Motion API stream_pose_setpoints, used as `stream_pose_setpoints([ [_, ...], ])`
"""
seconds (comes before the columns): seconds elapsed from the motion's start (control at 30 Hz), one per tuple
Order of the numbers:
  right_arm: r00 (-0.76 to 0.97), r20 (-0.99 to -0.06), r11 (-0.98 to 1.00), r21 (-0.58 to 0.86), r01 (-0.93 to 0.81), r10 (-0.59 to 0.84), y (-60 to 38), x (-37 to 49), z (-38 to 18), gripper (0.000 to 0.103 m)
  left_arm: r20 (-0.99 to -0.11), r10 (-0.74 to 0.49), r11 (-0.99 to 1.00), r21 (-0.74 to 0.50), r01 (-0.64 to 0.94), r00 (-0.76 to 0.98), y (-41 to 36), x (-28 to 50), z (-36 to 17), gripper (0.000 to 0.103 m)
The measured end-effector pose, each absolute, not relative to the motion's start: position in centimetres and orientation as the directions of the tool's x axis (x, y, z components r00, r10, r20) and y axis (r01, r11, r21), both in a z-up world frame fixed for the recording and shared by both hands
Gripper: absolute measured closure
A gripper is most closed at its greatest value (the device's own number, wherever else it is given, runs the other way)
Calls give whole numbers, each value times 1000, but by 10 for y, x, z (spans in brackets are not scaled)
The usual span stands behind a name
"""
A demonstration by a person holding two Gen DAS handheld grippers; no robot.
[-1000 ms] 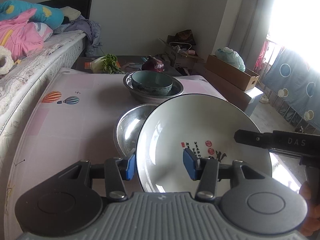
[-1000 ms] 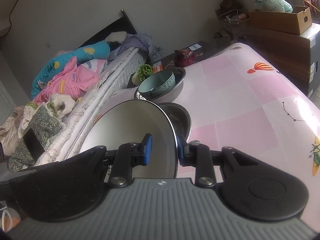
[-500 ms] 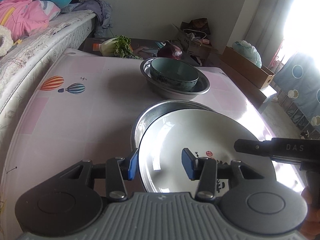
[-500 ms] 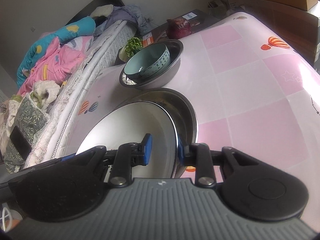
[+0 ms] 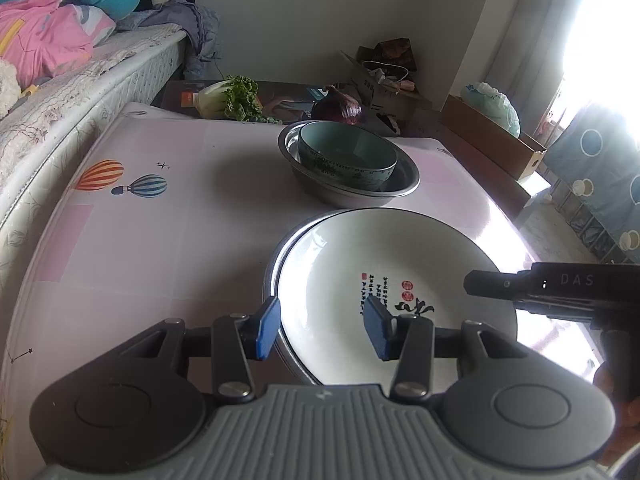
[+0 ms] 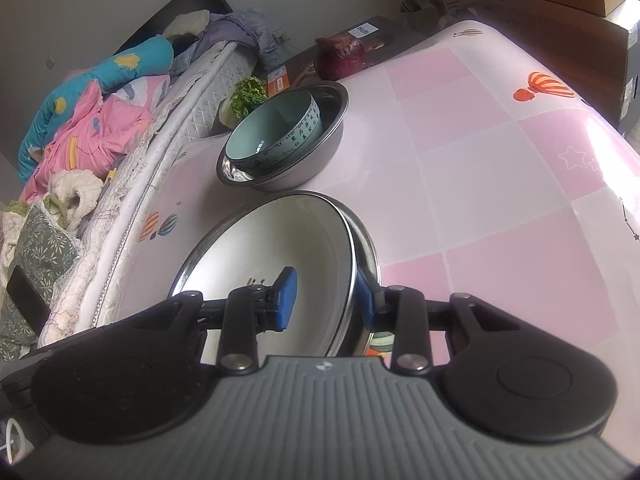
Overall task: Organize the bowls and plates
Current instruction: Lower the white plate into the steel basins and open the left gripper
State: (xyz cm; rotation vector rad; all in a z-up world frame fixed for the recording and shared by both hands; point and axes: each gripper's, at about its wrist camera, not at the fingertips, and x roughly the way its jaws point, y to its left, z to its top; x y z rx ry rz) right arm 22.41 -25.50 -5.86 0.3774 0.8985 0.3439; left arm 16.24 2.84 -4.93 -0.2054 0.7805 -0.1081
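Observation:
A white plate point(image 5: 400, 264) with a black rim and calligraphy lies level inside a shallow steel bowl point(image 5: 273, 272) on the pink table. My left gripper point(image 5: 322, 330) straddles the plate's left rim, its blue pads wide apart and not pressing it. My right gripper point(image 6: 326, 300) straddles the right rim of the plate point(image 6: 280, 248) and of the steel bowl point(image 6: 368, 248). Its jaws are opening, and the inner pad stands off the plate wall. One right finger point(image 5: 504, 282) reaches in over the plate. Farther back, a teal bowl point(image 5: 348, 152) sits in a second steel bowl point(image 5: 400, 190).
A bed point(image 5: 80, 80) with bedding runs along the table's left side. Greens point(image 5: 236, 98) and a red onion point(image 5: 340, 106) lie on a low dark stand behind the table. Cardboard boxes point(image 5: 492, 136) stand at the back right. The table's right edge point(image 5: 516, 224) drops off near the plate.
The plate was tilted up above the steel bowl; it has come down and now lies flat in it. Both grippers moved forward and down with it. The right jaws have widened.

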Motion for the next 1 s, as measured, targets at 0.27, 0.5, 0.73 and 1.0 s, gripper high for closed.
stream_pose_setpoints([
  [0.27, 575, -683, 869, 482, -109, 451, -257, 221, -54, 62, -678, -152, 977, -212, 7, 719, 31, 156, -43, 56],
  [0.5, 639, -664, 908, 393, -142, 388, -256, 215, -28, 51, -674, -140, 976, -216, -13, 726, 35, 147, -39, 55],
  [0.73, 682, -625, 907, 398, -140, 379, -268, 202, -8, 44, -678, -130, 975, -220, -31, 724, 39, 137, -38, 52],
  [1.0, 688, -610, 882, 463, -93, 393, -284, 166, -21, 29, -687, -114, 976, -211, -47, 718, 41, 126, -33, 40],
])
